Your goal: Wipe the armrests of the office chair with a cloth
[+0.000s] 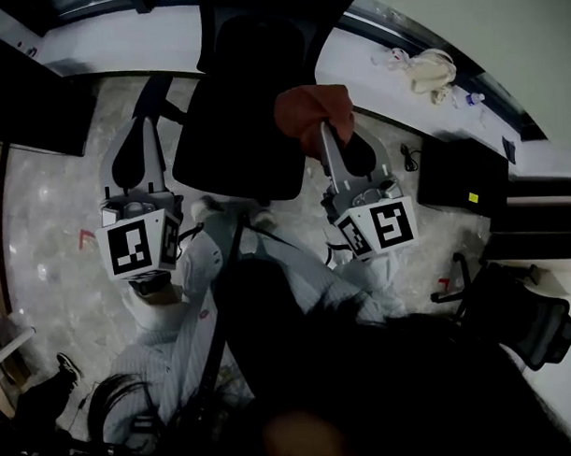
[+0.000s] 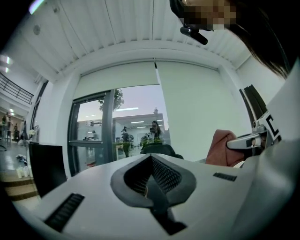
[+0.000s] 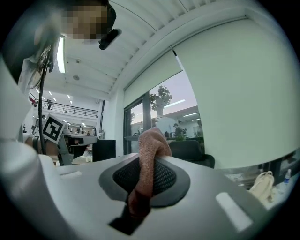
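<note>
Head view with both gripper views. The cloth (image 3: 151, 140) is a reddish-brown, coarsely knitted fabric, bunched into a thick fold. It is clamped between the closed jaws of the right gripper (image 1: 325, 137), and a rounded hump of it is seen above the jaw tips. In the head view the cloth is found at 1 o'clock from the middle of the frame, over the right edge of the black seat of the office chair (image 1: 235, 131). The left gripper (image 2: 151, 159) is held at 9 o'clock from the seat, with its jaws brought together and nothing between them. The armrests cannot be told apart from the grippers' dark pads in the dim head view. A pale marbled floor (image 1: 51, 202) is shown beneath. A white table (image 1: 364, 61) bearing a pale bag (image 1: 428, 70) is seen at 2 o'clock.
</note>
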`<control>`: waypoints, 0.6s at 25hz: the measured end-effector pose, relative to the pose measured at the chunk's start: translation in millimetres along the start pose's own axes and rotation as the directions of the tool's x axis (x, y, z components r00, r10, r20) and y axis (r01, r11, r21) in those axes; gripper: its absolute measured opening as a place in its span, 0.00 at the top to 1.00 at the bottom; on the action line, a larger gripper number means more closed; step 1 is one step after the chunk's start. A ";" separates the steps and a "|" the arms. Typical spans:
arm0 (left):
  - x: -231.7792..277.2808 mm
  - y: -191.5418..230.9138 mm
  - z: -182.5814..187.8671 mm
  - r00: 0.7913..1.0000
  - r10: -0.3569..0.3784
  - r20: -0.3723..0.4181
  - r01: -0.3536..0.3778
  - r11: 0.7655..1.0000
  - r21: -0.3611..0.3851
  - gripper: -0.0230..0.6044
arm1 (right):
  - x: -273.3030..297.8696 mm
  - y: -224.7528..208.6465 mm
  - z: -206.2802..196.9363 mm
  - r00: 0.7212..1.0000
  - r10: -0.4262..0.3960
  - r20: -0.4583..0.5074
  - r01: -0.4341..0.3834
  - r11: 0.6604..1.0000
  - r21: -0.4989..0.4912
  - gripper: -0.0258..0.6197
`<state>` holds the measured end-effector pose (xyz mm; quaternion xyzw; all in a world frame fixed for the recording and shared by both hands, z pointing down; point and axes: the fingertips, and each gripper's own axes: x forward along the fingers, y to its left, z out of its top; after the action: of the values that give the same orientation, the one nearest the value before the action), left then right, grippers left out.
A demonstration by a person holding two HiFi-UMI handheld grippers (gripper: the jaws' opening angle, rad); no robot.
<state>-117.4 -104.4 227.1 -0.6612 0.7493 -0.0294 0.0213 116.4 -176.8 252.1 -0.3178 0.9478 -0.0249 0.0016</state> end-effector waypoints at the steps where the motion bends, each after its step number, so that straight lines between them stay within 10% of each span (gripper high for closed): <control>1: -5.9 17.7 -5.6 1.000 0.023 -0.007 -0.023 1.000 0.001 0.96 | 13.9 11.5 -4.4 1.000 0.026 -0.007 -0.026 1.000 0.002 0.90; 7: -54.1 154.4 -5.3 0.996 0.088 -0.033 -0.086 0.995 0.055 0.96 | 99.6 131.2 0.3 0.993 0.106 -0.043 -0.106 0.994 -0.007 0.90; 15: -24.2 315.9 -24.8 0.985 -0.157 -0.076 0.164 0.982 0.098 0.96 | 232.5 274.4 -34.6 0.996 -0.003 -0.087 0.008 0.998 0.058 0.89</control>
<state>-428.8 -40.9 228.8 -0.7161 0.6913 -0.0925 0.0279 -235.0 -96.6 276.4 -0.3188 0.9450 -0.0664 -0.0306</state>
